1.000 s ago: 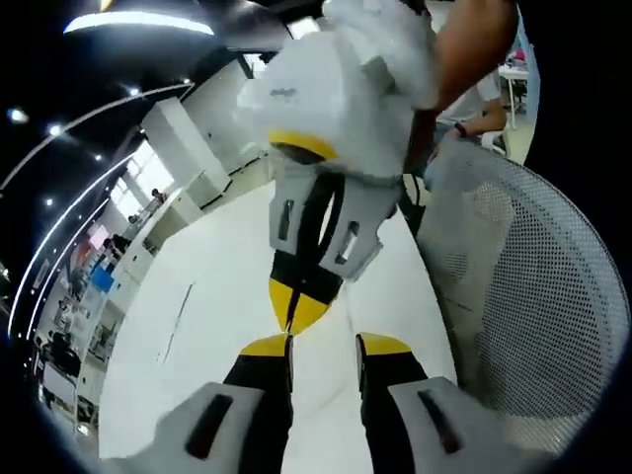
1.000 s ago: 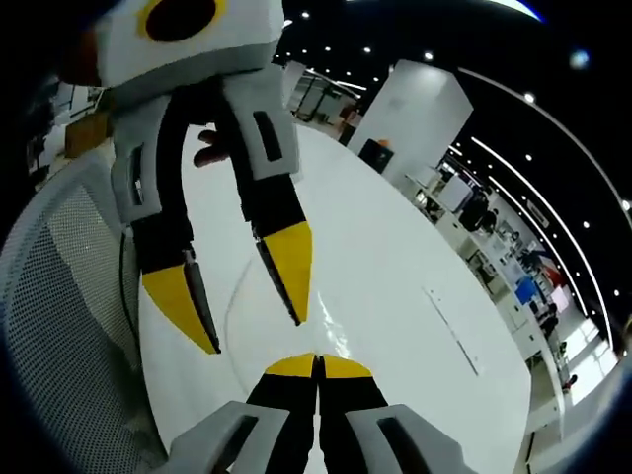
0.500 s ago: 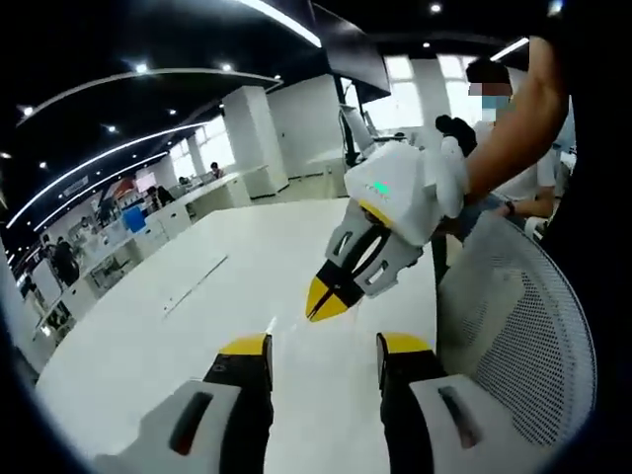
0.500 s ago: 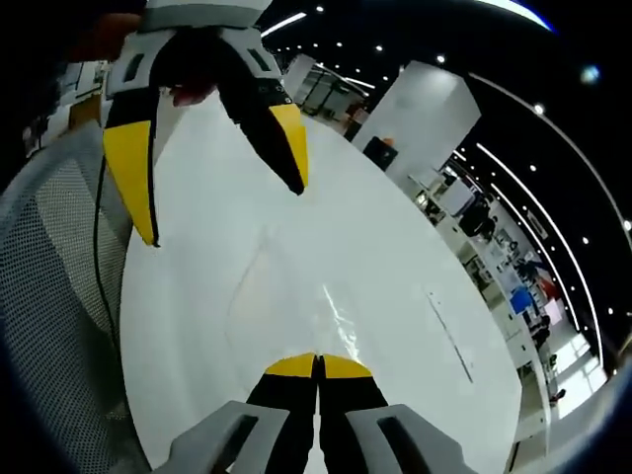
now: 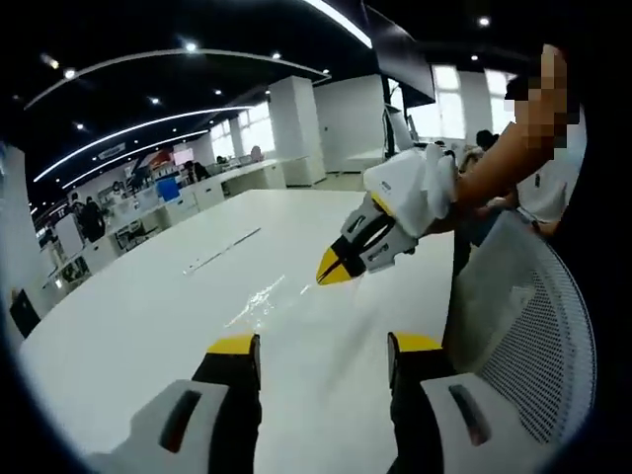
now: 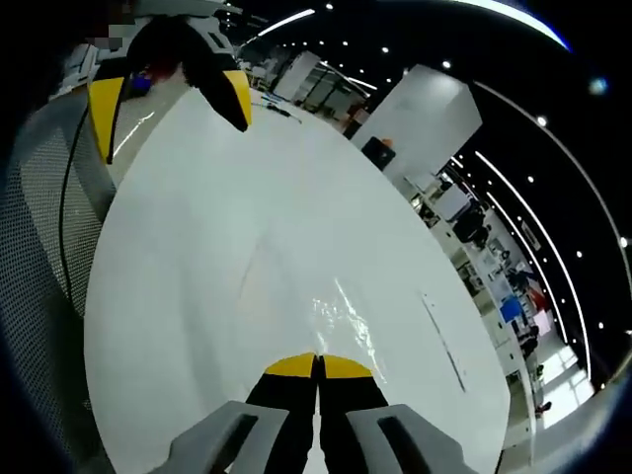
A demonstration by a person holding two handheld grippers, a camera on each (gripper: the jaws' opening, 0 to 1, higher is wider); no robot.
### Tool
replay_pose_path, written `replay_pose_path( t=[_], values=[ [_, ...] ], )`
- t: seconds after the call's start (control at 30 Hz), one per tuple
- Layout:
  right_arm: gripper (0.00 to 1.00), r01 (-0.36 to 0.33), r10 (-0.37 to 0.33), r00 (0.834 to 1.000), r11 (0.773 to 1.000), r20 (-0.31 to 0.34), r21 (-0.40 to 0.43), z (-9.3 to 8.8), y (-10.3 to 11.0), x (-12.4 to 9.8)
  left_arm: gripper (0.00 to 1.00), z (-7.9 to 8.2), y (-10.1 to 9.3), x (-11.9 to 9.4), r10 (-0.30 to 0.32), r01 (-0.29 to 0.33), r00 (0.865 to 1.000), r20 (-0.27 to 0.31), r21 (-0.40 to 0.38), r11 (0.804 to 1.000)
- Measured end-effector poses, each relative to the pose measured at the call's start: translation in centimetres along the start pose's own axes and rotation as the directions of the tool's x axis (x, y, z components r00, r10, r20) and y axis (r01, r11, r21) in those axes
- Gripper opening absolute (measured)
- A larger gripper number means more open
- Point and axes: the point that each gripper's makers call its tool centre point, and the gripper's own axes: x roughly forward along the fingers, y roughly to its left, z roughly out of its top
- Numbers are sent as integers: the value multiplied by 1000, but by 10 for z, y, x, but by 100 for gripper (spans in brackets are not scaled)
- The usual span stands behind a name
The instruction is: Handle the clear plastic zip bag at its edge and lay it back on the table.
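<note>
currently your right gripper (image 6: 317,367) pinches the zip bag's (image 6: 296,296) near edge — jaws pressed together — lifting it off the table (image 6: 178,257); left gripper (image 5: 321,346) stays spread, clear for release.

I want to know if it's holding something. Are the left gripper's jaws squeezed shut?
No, the left gripper has its two yellow-tipped jaws standing apart, with bare white table showing between them.

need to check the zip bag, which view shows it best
The right gripper view: the clear zip bag spreads flat on the white table ahead of the shut right gripper. The left gripper view catches only its glinting edge.
</note>
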Motion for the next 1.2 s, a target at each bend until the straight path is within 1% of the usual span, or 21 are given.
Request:
replay_pose_path(
  t=[0.07,0.13,0.23,0.33,0.43,0.53,0.7,0.83,0.93,1.07,1.1,1.13,1.2],
  values=[
    [0,0,0,1000,1000,1,-4,0,1,2,52,-3,0,-2,10,-10,1000,8,-27,1000],
    [0,-2,2,1000,1000,-8,-16,-3,3,6,53,-9,-1,-5,30,-30,999,11,-52,998],
    [0,-26,25,999,1000,-32,-18,-8,10,10,52,-22,0,-7,68,-68,998,-17,-39,997],
    [0,-40,39,998,999,-41,-29,-13,16,15,52,-35,-5,-7,77,-78,996,-39,-36,996],
    [0,-45,43,998,998,-54,-33,-16,21,17,51,-41,-10,-6,74,-76,996,-53,-39,996],
    [0,-41,39,997,998,-61,-44,-16,22,19,51,-45,-13,-4,71,-72,995,-68,-16,997],
    [0,-40,37,997,998,-65,-57,-14,23,23,51,-45,-13,0,66,-68,996,-62,-25,997],
    [0,-48,45,997,998,-65,-45,-13,24,24,51,-47,-14,1,63,-65,996,-63,-29,997],
    [3,-57,54,997,997,-62,-43,-12,25,23,52,-49,-16,2,57,-58,996,-65,-22,998],
    [7,-59,58,997,998,-54,-15,-13,24,22,54,-50,-17,3,46,-48,996,-72,-21,999],
    [8,-66,67,997,998,-44,13,-13,25,20,54,-50,-17,3,45,-47,996,-72,-23,999],
    [9,-67,68,997,997,-44,25,-12,25,17,54,-49,-17,4,44,-46,996,-72,-23,999],
    [11,-55,57,998,997,-39,53,-12,23,12,54,-49,-16,4,46,-48,996,-72,-23,999]
  ],
)
